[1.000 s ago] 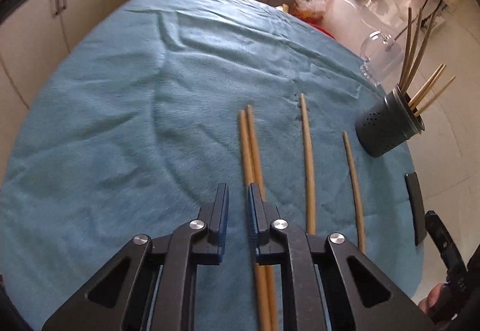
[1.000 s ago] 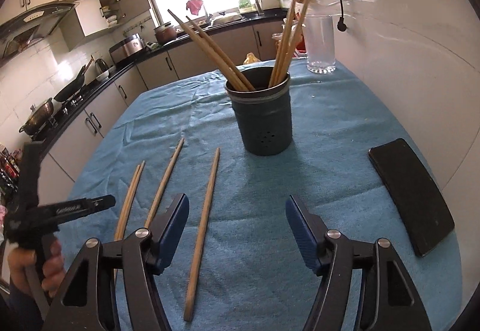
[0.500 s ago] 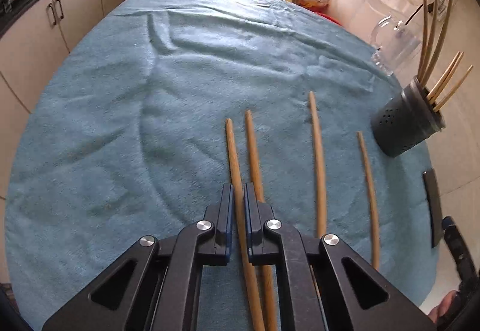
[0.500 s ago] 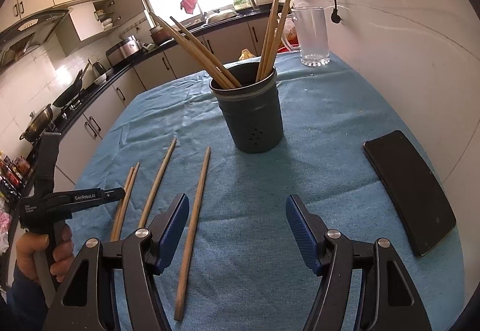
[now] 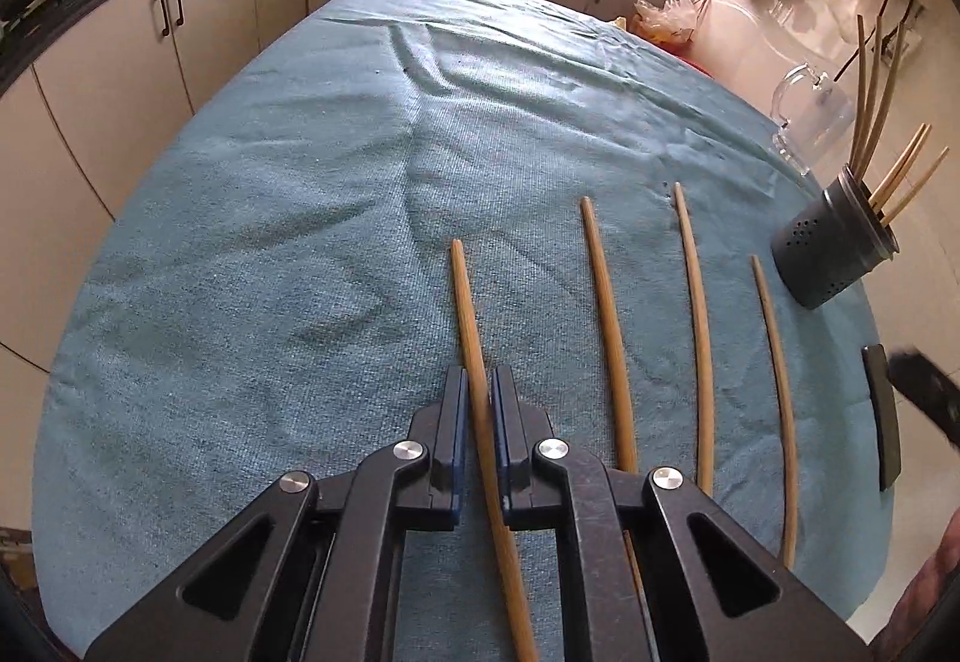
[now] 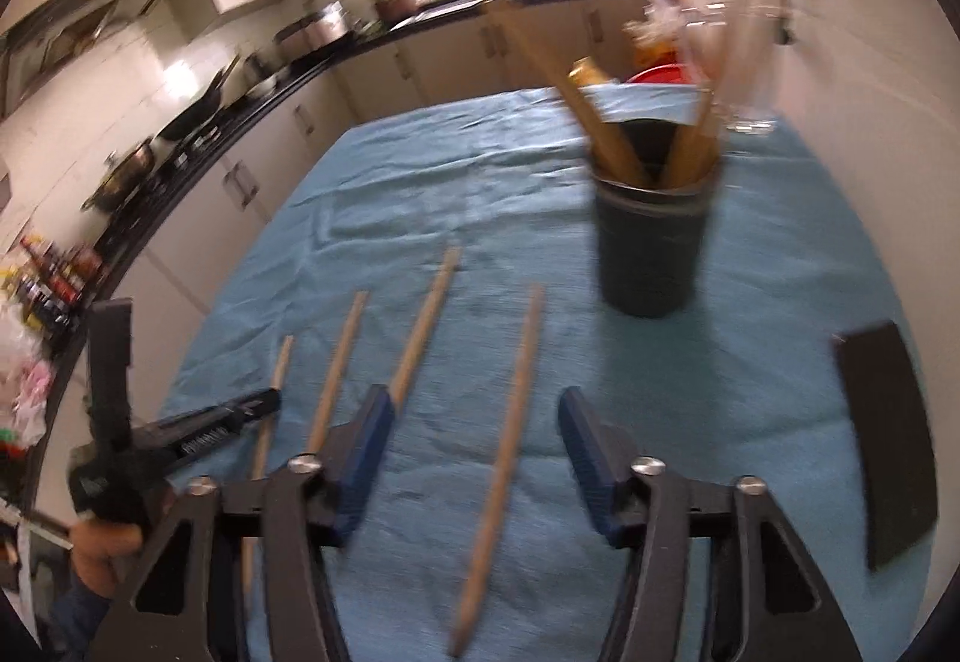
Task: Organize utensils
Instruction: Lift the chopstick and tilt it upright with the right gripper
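Note:
My left gripper [image 5: 478, 392] is shut on a wooden chopstick [image 5: 465, 296], which runs forward between its pads over the blue cloth. Three more chopsticks lie to its right: one [image 5: 606, 332] close by, one [image 5: 696, 332] further over and one [image 5: 777, 404] nearest the dark holder [image 5: 834, 254], which has several chopsticks standing in it. The right wrist view is blurred. There my right gripper [image 6: 477, 404] is closing, with the rightmost chopstick [image 6: 510, 422] lying between its jaws; the pads are not touching it. The holder [image 6: 651, 254] stands ahead and to the right.
A glass mug [image 5: 810, 116] stands behind the holder. A flat black object [image 6: 882, 440] lies on the cloth at the right edge. A person's hand [image 6: 102, 542] grips the left gripper's handle. Kitchen counters and cabinets run along the far side.
My left gripper shut on one chopstick of the touching pair and drew it left, apart from its neighbour. My right gripper swung left over the rightmost chopstick and its jaws narrowed.

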`<state>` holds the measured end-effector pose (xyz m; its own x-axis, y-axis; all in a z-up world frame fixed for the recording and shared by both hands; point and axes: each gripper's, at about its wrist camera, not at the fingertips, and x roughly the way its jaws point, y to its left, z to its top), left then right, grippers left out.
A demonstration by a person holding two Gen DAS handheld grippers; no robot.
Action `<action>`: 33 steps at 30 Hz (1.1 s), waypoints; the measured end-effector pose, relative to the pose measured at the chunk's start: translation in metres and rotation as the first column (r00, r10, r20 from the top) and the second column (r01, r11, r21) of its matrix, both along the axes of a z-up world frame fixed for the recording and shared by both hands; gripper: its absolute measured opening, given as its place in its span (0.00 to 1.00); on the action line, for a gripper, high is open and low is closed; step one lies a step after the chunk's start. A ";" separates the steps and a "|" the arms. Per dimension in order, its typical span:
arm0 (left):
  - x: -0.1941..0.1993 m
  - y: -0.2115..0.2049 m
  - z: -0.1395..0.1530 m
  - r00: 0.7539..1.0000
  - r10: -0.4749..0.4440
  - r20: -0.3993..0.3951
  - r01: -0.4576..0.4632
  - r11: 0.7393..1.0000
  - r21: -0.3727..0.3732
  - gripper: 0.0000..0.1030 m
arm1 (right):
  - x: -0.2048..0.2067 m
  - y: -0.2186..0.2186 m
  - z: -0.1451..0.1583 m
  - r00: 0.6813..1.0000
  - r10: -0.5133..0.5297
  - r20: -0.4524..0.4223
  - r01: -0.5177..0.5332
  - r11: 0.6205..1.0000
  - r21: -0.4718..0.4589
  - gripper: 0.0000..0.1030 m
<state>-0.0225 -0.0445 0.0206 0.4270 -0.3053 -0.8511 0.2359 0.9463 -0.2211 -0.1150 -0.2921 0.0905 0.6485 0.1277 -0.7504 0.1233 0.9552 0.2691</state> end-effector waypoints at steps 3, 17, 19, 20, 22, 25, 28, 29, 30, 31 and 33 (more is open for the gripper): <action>-0.001 -0.001 0.000 1.000 -0.007 0.013 0.007 1.000 0.008 0.09 | 0.034 0.012 -0.005 0.997 0.036 -0.069 -0.034 0.999 0.026 0.42; 0.000 0.002 -0.002 0.999 -0.038 0.017 0.038 0.999 -0.017 0.09 | 0.137 0.025 -0.061 0.957 -0.013 -0.291 0.027 0.999 0.046 0.27; 0.001 0.001 -0.002 0.999 -0.033 0.012 0.034 0.999 -0.016 0.09 | 0.144 0.030 -0.064 0.954 -0.004 -0.300 0.013 1.000 0.027 0.25; 0.001 0.001 -0.002 1.000 -0.030 0.009 0.030 0.999 -0.015 0.09 | 0.146 0.033 -0.067 0.951 -0.003 -0.310 0.008 1.000 0.016 0.23; 0.003 0.000 -0.001 1.000 -0.025 0.004 0.025 1.000 -0.013 0.09 | 0.151 0.037 -0.073 0.943 0.002 -0.332 0.000 1.000 0.007 0.14; 0.006 -0.004 -0.001 0.999 -0.033 0.012 0.033 0.999 -0.006 0.07 | 0.151 0.040 -0.073 0.946 0.000 -0.324 -0.011 0.999 -0.030 0.09; 0.011 -0.005 0.001 0.999 -0.042 0.014 0.042 0.999 -0.020 0.07 | 0.148 0.039 -0.072 0.950 0.015 -0.311 -0.019 1.000 -0.008 0.07; 0.011 -0.005 0.002 0.999 -0.040 0.019 0.040 0.999 -0.029 0.06 | 0.145 0.038 -0.070 0.953 0.017 -0.302 -0.015 1.000 0.009 0.07; 0.011 -0.004 0.006 0.999 -0.040 0.034 0.041 0.998 -0.040 0.06 | 0.141 0.035 -0.065 0.959 0.018 -0.282 -0.010 1.000 0.029 0.07; 0.010 -0.003 0.009 0.998 -0.039 0.045 0.041 0.998 -0.048 0.06 | 0.137 0.034 -0.059 0.965 0.021 -0.261 -0.012 0.999 0.033 0.07; 0.005 0.000 0.020 0.996 -0.029 0.088 0.036 0.996 -0.077 0.06 | 0.128 0.033 -0.044 0.978 0.023 -0.206 -0.016 0.999 0.035 0.07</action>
<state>-0.0172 -0.0448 0.0408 0.4872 -0.3850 -0.7838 0.2881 0.9182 -0.2719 0.0128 -0.2595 0.0466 0.4777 0.1659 -0.8627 0.1608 0.9489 0.2715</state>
